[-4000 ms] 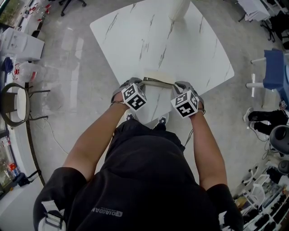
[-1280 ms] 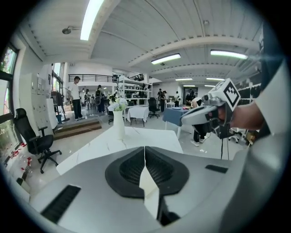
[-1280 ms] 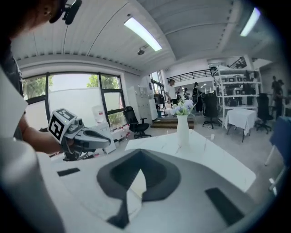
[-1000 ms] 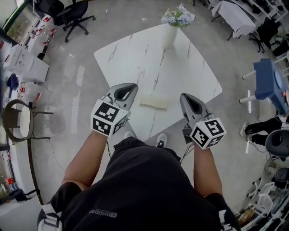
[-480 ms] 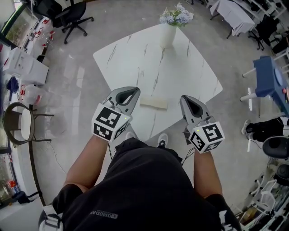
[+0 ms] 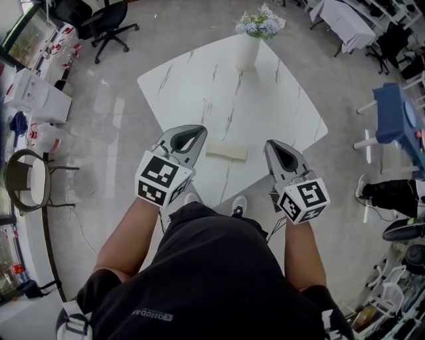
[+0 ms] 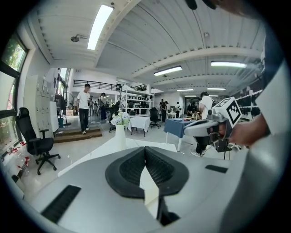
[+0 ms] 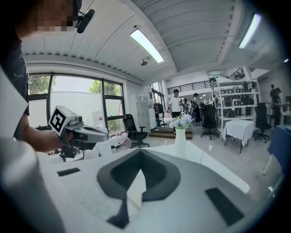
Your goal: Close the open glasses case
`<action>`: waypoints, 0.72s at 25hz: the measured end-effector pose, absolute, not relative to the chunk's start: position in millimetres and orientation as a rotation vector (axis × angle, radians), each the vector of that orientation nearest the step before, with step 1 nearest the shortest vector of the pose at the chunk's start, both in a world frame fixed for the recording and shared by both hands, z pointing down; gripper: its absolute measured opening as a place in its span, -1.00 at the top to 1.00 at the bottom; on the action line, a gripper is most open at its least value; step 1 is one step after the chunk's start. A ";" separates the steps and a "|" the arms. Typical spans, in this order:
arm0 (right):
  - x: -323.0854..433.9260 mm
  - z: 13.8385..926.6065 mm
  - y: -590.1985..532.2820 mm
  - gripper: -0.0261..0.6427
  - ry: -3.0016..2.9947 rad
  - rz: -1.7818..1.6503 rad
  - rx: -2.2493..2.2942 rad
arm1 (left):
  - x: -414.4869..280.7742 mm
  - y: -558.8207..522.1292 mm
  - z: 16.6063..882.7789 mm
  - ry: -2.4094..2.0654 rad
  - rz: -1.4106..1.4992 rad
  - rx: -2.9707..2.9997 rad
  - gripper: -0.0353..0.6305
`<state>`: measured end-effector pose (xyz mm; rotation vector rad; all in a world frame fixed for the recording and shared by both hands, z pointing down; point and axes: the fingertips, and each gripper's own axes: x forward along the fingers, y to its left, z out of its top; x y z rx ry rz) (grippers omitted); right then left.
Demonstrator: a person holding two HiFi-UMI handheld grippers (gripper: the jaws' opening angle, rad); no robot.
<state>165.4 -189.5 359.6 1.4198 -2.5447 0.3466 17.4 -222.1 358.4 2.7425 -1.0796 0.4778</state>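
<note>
- glasses case (image 6: 226, 151) lies flat on the white marbled table (image 6: 265, 86), in the gap between the two grippers and a little ahead of their tips. it looks like a low cream slab with its lid down.
- left gripper (image 6: 194, 135) is held above the table's near edge, just left of the case and not touching it. in its own view the two dark jaws meet at their tips with nothing between them, and only a pale surface shows through the gap lower down.
- right gripper (image 6: 273, 149) hangs just right of the case, clear of it. its jaws are likewise pressed together at the tips and hold nothing.
- both grippers point forward and slightly inward, so each one shows at the edge of the other's view, held in a hand.
- behind the jaws, nearer the person, sit the left marker cube (image 6: 163, 179) and the right marker cube (image 6: 304, 198).
- ahead of both grippers, at the far end of the table, a white vase (image 6: 246, 52) stands upright holding pale flowers (image 6: 260, 23).
- further out, beyond and to the left of the left gripper, a black office chair (image 6: 106, 20) stands on the glossy grey floor (image 6: 113, 99).
- well to the right of the right gripper is a blue-covered table (image 6: 392, 113).
</note>
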 end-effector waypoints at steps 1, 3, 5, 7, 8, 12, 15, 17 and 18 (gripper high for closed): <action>164.7 359.7 -189.2 0.92 -2.545 0.347 1.418 | 17.5 -221.5 358.0 -1.076 0.478 2.746 0.88; 163.1 360.1 -189.5 0.92 -2.546 0.347 1.413 | 17.4 -221.4 358.0 -1.071 0.479 2.750 0.88; 162.5 361.2 -190.3 0.92 -2.547 0.347 1.410 | 17.3 -222.5 359.3 -1.069 0.469 2.739 0.88; 162.8 362.6 -190.3 0.92 -2.545 0.350 1.408 | 17.4 -223.1 359.9 -1.067 0.455 2.728 0.88; 163.1 363.2 -190.3 0.92 -2.544 0.352 1.408 | 17.4 -223.3 359.8 -1.068 0.452 2.726 0.88; 164.1 365.1 -191.1 0.92 -2.538 0.357 1.407 | 18.3 -224.2 361.0 -1.070 0.459 2.729 0.88; 162.8 365.4 -191.5 0.92 -2.537 0.358 1.403 | 18.9 -223.1 361.7 -1.066 0.460 2.731 0.88; 161.4 365.4 -192.0 0.92 -2.537 0.359 1.402 | 19.4 -222.6 361.6 -1.061 0.460 2.735 0.88; 160.7 365.0 -192.2 0.92 -2.537 0.359 1.402 | 19.6 -222.5 361.4 -1.059 0.460 2.736 0.88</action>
